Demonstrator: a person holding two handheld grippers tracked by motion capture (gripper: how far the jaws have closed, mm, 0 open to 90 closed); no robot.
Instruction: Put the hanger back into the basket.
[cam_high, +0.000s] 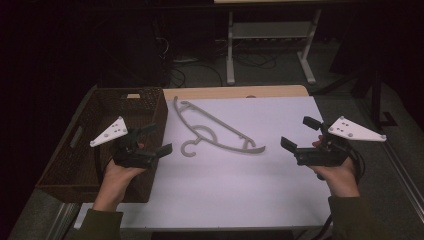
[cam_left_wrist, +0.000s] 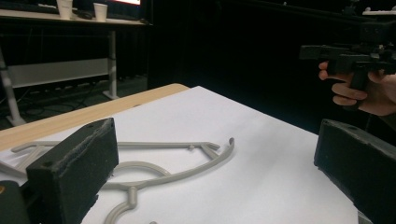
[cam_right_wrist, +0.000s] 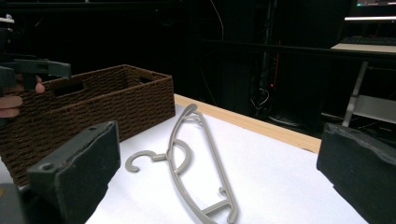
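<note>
We see a grey plastic clothes hanger (cam_high: 216, 131) lying flat on the white sheet (cam_high: 240, 185) that covers the table. It is thin and pale, with a long straight bar, a curved shoulder arm that ends in an upturned tip, an inner loop, and a small open hook pointing toward the near left. Its far end lies close to the corner of a dark brown woven basket (cam_high: 65, 165) that stands along the left edge of the table. We hold a gripper in each hand, and the hanger lies between them, touching neither. Our left gripper (cam_high: 156, 139) hovers just in front of the basket, its two black jaws spread wide with nothing between them; the hanger's hook lies just beside its jaw tips, on their right. Our right gripper (cam_high: 301, 133) hangs over the right part of the sheet, jaws equally wide apart and holding nothing, well apart from the hanger's curved tip. In the left gripper view the hanger (cam_left_wrist: 140, 172) lies low between the padded jaws, with the other hand farther off at upper right. In the right gripper view it (cam_right_wrist: 196, 163) stretches from beside the basket (cam_right_wrist: 93, 109) toward us.
</note>
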